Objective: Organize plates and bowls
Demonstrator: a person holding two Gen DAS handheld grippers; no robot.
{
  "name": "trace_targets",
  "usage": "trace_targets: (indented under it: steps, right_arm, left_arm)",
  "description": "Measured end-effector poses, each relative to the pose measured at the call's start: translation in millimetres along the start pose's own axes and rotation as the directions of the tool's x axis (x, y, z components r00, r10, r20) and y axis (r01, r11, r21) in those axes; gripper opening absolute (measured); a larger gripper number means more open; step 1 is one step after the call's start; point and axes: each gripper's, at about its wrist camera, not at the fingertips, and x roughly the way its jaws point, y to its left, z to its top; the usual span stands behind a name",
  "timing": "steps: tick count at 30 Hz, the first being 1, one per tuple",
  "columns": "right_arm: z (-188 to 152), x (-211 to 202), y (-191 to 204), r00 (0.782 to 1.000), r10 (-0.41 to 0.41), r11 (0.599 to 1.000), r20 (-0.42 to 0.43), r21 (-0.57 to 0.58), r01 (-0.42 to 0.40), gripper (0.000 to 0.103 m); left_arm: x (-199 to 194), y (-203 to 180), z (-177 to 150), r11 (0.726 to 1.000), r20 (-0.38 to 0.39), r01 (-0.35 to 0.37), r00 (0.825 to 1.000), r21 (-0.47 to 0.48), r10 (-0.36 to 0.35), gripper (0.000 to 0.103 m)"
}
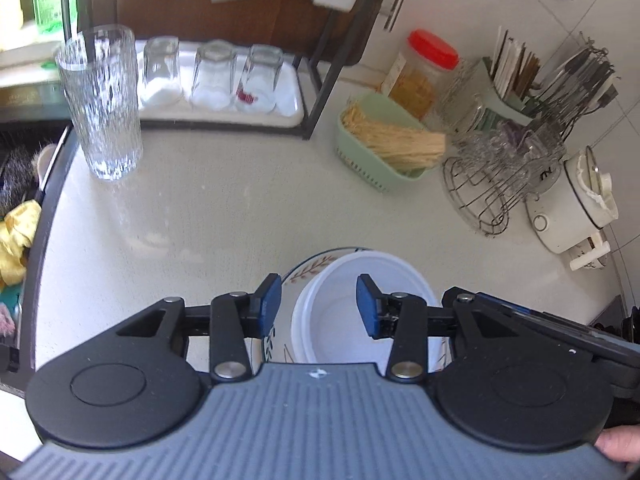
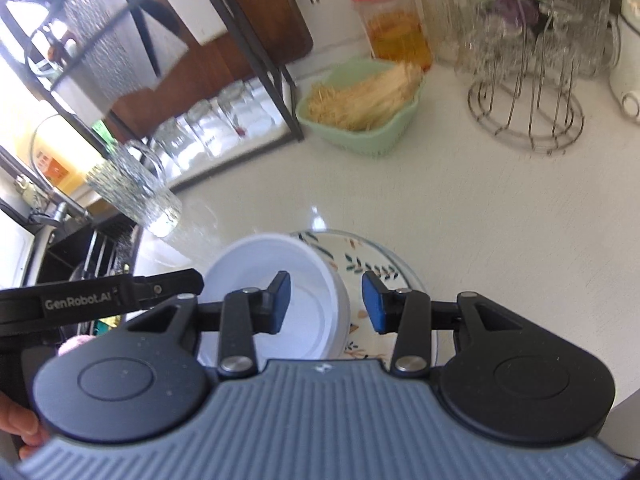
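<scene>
Right now the white bowl sits inside the leaf-patterned plate on the pale tabletop, near its front edge. Both grippers hover above the stack with nothing held: the left gripper has its blue pads partly apart over the bowl's left rim, and the right gripper is likewise partly open, straddling the bowl's right wall. Risk, as I judge it: a pad dropping or swinging sideways could catch the bowl's rim and slide it off-centre on the plate, or nudge the stack toward the edge. The ribbed tall glass stands well apart, so a wide sweep left is the only threat to it
</scene>
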Motion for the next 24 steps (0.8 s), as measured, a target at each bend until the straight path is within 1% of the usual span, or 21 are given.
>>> trace_targets:
  steps: [3,5,8,10,13,17,20,22,24]
  right_arm:
    - [7,-19,3,0.999,0.022,0.999,0.045,-0.028,-0.02,0.043]
    - [11,-33,6,0.997,0.033,0.998,0.076,-0.054,-0.029,0.043]
    - [17,-59,8,0.992,0.045,0.995,0.114,-0.088,-0.035,0.043]
    - [20,-79,8,0.986,0.066,0.994,0.152,-0.099,-0.051,0.043]
    - [20,-109,8,0.975,0.088,0.99,0.205,-0.127,-0.062,0.043]
    - [16,-143,6,0.958,0.128,0.982,0.255,-0.168,-0.087,0.043]
    - [7,-164,4,0.945,0.155,0.973,0.288,-0.208,-0.096,0.043]
    - [0,-173,3,0.945,0.153,0.97,0.29,-0.225,-0.088,0.043]
    - [-7,-181,-1,0.941,0.169,0.967,0.293,-0.232,-0.101,0.043]
  left_arm:
    - [-28,-12,2,1.0,0.067,0.003,0.998,0.014,-0.004,0.047]
    - [-49,-22,3,1.0,0.109,0.022,0.994,0.008,-0.022,0.047]
    - [-77,-39,2,1.0,0.161,0.02,0.987,0.022,-0.023,0.047]
    - [-93,-51,-2,0.999,0.187,0.022,0.982,0.035,-0.028,0.047]
    - [-118,-70,-11,0.998,0.223,-0.003,0.975,0.064,-0.012,0.047]
    - [-140,-83,-30,0.998,0.239,-0.015,0.971,0.063,0.0,0.047]
    - [-150,-91,-48,0.998,0.249,-0.037,0.968,0.059,0.022,0.047]
    - [-157,-95,-61,0.998,0.25,-0.042,0.968,0.053,0.027,0.047]
    - [-163,-99,-74,0.997,0.252,-0.051,0.967,0.054,0.036,0.047]
